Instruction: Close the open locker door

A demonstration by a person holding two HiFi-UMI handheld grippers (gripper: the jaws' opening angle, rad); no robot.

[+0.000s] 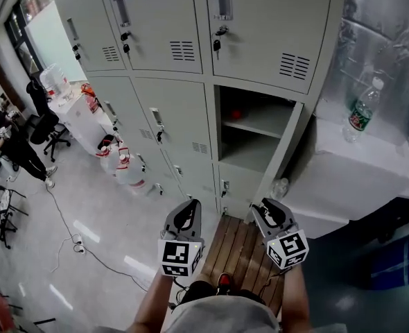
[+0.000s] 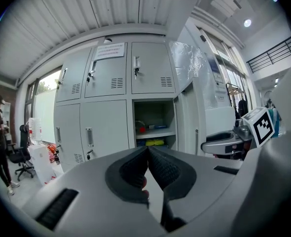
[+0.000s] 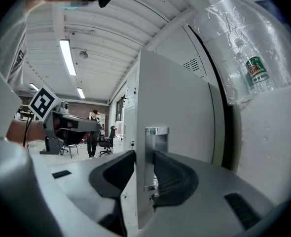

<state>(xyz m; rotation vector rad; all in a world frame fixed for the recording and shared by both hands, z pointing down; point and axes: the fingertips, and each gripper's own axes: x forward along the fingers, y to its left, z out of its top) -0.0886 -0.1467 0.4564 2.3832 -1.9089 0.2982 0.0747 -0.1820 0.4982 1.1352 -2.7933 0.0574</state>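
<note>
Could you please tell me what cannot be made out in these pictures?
- Notice: left gripper view, print too small; head view, cut by the top edge.
- Things in the open locker: left gripper view, too small to name.
- That locker's inside: right gripper view, the door hides it.

Grey locker door (image 3: 175, 107), grn-label bottle (image 1: 361, 109), brn plank floor (image 1: 240, 245)

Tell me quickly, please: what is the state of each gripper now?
Left gripper: jaws closed together, holding nothing.
Right gripper: jaws closed on the edge of the open locker door.
</note>
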